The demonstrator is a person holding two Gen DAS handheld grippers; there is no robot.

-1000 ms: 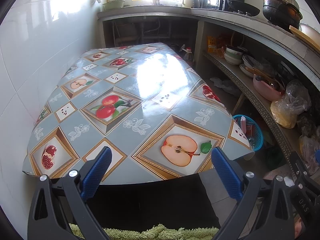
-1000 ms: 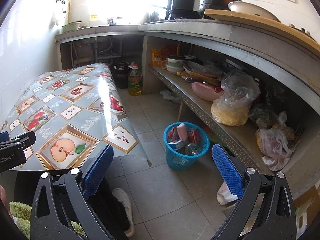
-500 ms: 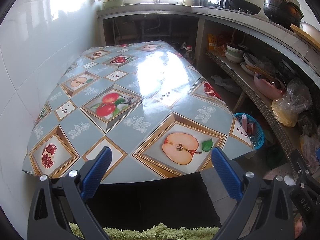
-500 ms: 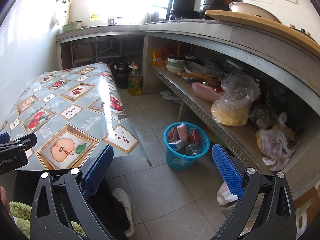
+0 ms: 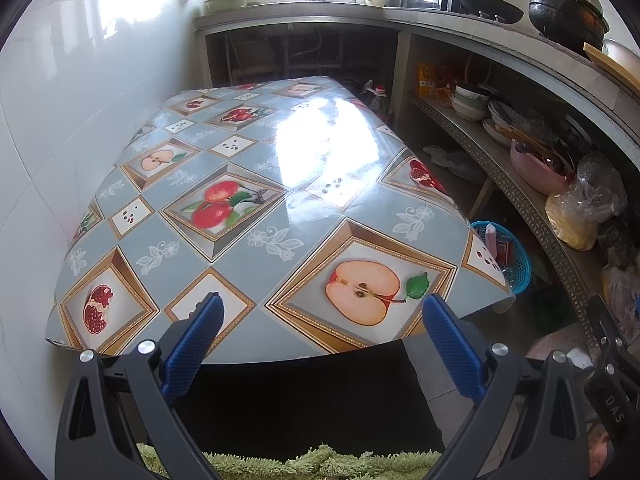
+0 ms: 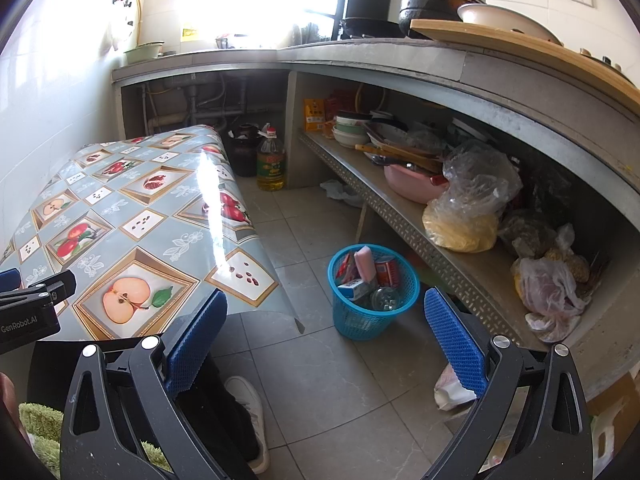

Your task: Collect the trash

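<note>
1. Trash fills the blue basket: a red can, a pink thing, a small box and a jar.
2. The basket stands on the floor, just beside the worktop with the fruit cloth and in front of the low shelf.
3. The left tongs are spread wide and hold nothing. They sit level at the near edge of the worktop, pointing along it.
4. The right tongs are also spread wide and hold nothing. They hang above the floor, near the basket, pointing at it.
</note>
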